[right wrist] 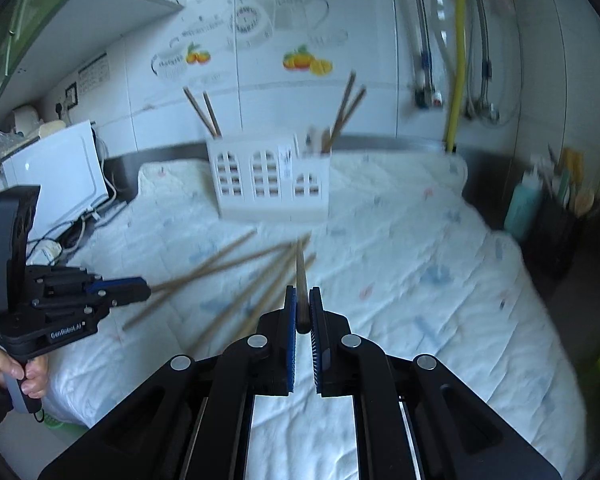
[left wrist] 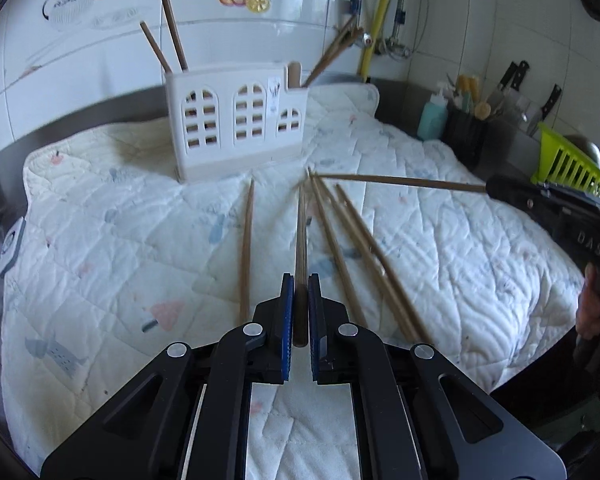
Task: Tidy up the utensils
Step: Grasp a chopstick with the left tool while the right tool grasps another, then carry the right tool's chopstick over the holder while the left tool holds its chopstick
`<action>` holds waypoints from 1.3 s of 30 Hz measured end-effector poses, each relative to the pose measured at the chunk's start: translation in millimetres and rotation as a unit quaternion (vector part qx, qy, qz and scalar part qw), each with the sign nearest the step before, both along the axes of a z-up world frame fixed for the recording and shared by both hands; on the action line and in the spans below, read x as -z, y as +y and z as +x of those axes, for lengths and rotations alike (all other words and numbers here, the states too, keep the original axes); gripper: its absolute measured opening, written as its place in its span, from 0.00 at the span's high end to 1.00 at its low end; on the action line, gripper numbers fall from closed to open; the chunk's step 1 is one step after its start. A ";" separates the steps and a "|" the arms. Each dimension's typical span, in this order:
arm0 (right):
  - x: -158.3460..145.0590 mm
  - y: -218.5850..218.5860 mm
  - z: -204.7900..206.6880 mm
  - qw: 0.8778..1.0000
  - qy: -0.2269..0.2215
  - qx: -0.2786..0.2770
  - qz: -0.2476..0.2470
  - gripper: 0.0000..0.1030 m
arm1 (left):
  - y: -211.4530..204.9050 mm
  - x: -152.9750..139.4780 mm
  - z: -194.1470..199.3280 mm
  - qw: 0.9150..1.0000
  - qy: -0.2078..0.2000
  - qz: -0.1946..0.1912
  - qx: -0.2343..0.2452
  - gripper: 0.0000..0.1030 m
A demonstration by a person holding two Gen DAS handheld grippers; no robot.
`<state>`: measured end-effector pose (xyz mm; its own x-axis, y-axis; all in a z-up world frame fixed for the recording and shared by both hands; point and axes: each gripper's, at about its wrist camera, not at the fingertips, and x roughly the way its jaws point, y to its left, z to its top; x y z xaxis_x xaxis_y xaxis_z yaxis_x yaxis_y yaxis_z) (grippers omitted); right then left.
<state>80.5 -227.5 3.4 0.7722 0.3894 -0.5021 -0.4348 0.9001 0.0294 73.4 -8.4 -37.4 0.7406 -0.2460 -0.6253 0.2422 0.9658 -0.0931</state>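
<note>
Seen from the left wrist, the left gripper (left wrist: 299,312) has its blue-padded jaws drawn narrow on the thick end of a single chopstick (left wrist: 301,240), which runs straight ahead along the fingers, a hold that appears meant to keep its tip aimed at the white utensil holder (left wrist: 236,120) standing upright near the far edge of the quilted mat (left wrist: 440,240). Four loose chopsticks (left wrist: 340,248) lie fanned on the mat just beside the held one, their thin tips converging toward the holder. Two sticks already stand in the holder's left compartment and several lean from its right. At the right edge the right gripper (left wrist: 512,194) carries another chopstick (left wrist: 400,181) level above the mat. From the right wrist, blurred by motion, that gripper (right wrist: 303,314) likewise has its jaws nearly together on the butt of its chopstick (right wrist: 301,276), pointed at the holder (right wrist: 268,176), probably ready for dropping in. The left gripper (right wrist: 140,286) sits low at left, over the scattered sticks (right wrist: 228,276) on the mat (right wrist: 420,260).
</note>
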 end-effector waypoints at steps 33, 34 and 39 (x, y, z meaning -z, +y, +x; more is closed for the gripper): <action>-128.2 8.2 56.6 0.995 -0.081 -0.060 0.020 0.94 | 6.8 48.6 12.8 0.995 0.090 0.016 0.027 0.83; -128.9 8.0 56.2 0.995 -0.082 -0.061 0.020 0.94 | 6.8 50.2 13.1 0.995 0.092 0.018 0.025 0.83; -131.2 8.9 53.7 0.994 -0.087 -0.060 0.017 0.94 | 1.4 53.3 12.1 0.995 0.090 0.037 0.024 0.84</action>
<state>134.2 -218.6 134.6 0.7929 0.4995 -0.3490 -0.5409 0.8407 -0.0257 85.5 -7.0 -90.7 0.6031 -0.2271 -0.7646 0.2735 0.9594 -0.0693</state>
